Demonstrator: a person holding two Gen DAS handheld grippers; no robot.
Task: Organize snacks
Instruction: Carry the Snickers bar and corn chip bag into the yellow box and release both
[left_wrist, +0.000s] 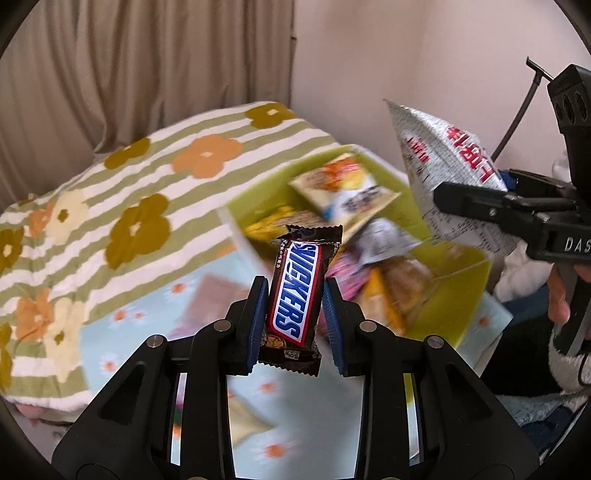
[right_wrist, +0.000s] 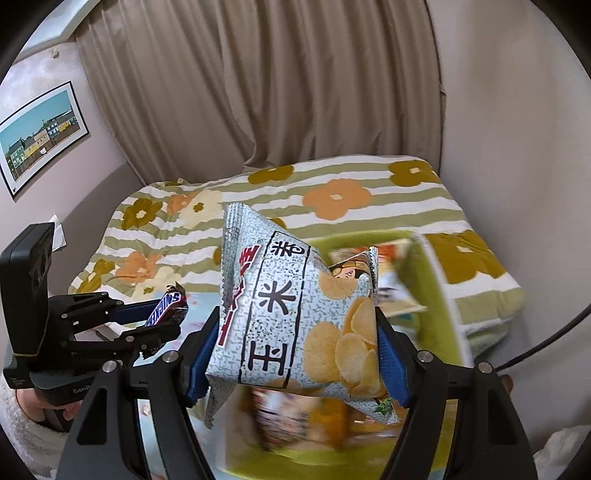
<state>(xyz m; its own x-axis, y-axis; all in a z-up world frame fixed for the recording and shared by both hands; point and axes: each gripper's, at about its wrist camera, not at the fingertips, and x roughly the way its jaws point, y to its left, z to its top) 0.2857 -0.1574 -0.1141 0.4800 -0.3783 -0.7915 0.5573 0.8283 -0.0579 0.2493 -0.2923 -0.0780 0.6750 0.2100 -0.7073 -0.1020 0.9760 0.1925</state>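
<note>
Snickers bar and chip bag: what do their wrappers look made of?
Snickers bar, in the left hand-held gripper: glossy plastic film, likely, with shiny highlights and crimped ends. Chip bag, in the right hand-held gripper: thin printed film, seemingly matte, puffed and creased, with serrated seals.

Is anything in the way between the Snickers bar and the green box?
Nothing visible. The left gripper holds the Snickers bar in open air before the green box. The chip bag, in the right gripper, hangs off to the side.
</note>
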